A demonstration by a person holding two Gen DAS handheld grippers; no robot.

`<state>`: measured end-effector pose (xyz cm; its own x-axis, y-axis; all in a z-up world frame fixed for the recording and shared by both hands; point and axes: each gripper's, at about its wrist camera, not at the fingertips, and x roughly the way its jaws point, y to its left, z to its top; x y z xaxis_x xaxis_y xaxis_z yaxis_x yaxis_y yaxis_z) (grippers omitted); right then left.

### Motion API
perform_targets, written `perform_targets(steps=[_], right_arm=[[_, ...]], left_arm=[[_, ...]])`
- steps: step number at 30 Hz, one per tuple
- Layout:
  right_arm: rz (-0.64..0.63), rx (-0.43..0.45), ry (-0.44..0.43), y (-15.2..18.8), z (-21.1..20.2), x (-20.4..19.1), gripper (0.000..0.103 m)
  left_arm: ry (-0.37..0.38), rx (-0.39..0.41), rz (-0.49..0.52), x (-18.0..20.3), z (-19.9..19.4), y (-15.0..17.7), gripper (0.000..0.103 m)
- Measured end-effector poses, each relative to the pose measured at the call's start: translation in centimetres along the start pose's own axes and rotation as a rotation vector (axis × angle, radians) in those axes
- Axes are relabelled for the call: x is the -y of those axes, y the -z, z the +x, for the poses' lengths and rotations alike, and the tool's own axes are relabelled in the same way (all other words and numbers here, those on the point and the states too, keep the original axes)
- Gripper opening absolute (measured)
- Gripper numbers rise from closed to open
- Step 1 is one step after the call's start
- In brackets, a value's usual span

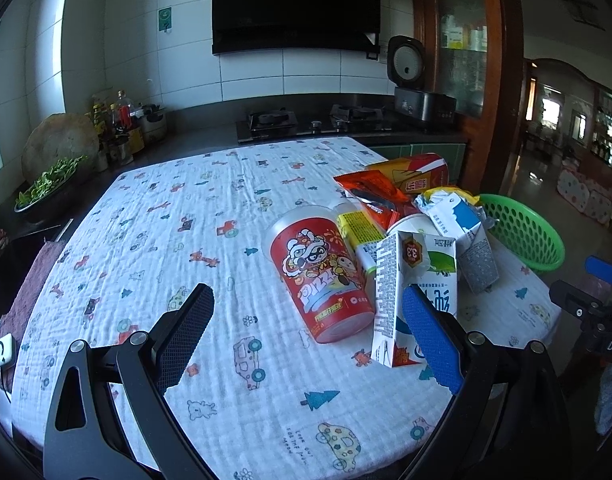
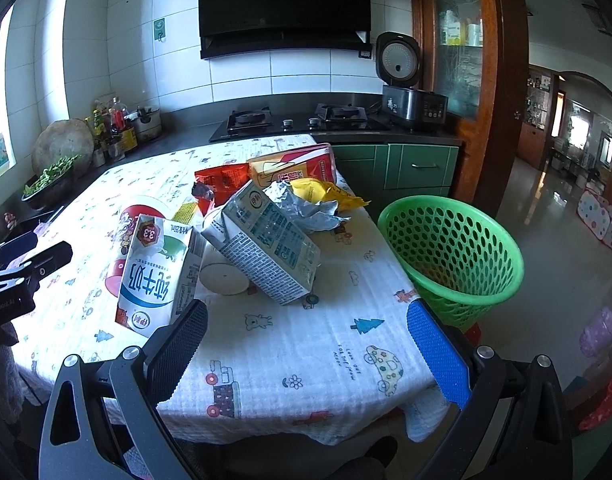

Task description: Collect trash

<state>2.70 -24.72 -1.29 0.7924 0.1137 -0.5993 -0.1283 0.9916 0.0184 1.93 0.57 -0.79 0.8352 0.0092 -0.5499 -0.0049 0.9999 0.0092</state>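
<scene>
1. Trash sits heaped on the table (image 2: 289, 360), which is covered by a cartoon-print cloth; in the right wrist view the heap fills the centre and left of the frame.
2. Nearest the bottom left of that view stands a white milk carton (image 2: 153, 276) with blue characters, and leaning beside it at centre is a grey-printed carton (image 2: 265, 248).
3. Behind them lie crumpled foil wrapping (image 2: 306, 208), a yellow wrapper (image 2: 326, 192), a red snack bag (image 2: 221, 182) and an orange-red box (image 2: 293, 166).
4. In the left wrist view a red printed cup (image 1: 322, 276) lies on its side at centre, with a yellow-labelled bottle (image 1: 362, 236) just beside it.
5. Off the table's edge, at the right of the right wrist view, a green perforated basket (image 2: 454, 248) tilts its mouth toward the table; it looks like the place for the trash, and I see nothing in it.
6. The left tongs (image 1: 310, 332) are spread wide and grip nothing; their blue finger overlaps the white milk carton in the picture, though contact cannot be told.
7. The right tongs (image 2: 310, 352) are also spread and hold nothing, low over bare cloth.
8. My reading: the task is at its start, at the approach to a first piece.
9. The next move calls for centring one pair of tongs on a carton, pinching across its narrow sides, then lifting it clear without toppling the leaning pile.
</scene>
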Motion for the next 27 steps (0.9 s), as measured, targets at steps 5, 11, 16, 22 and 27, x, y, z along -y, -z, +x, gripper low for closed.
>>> perform_targets(steps=[5,11,16,22,27], right_arm=[[-0.023,-0.005,-0.035,-0.2,0.9,-0.3,0.096],[-0.038,0.001,-0.043,-0.9,1.3,-0.1,0.096],[-0.029,-0.008,-0.036,-0.7,1.7,0.3,0.096],[-0.017,-0.013,-0.027,-0.4,1.8,1.0,0.096],[0.001,-0.016,-0.017,0.0,1.9,1.8,0.096]], left_arm=[[0.001,-0.009,-0.008,-0.3,0.4,-0.1,0.093],[0.023,-0.032,-0.01,-0.1,1.0,0.1,0.093],[0.061,-0.051,0.005,1.0,1.6,0.1,0.093],[0.123,-0.091,0.018,2.8,2.9,0.1,0.093],[0.132,-0.108,0.067,4.9,4.1,0.2,0.093]])
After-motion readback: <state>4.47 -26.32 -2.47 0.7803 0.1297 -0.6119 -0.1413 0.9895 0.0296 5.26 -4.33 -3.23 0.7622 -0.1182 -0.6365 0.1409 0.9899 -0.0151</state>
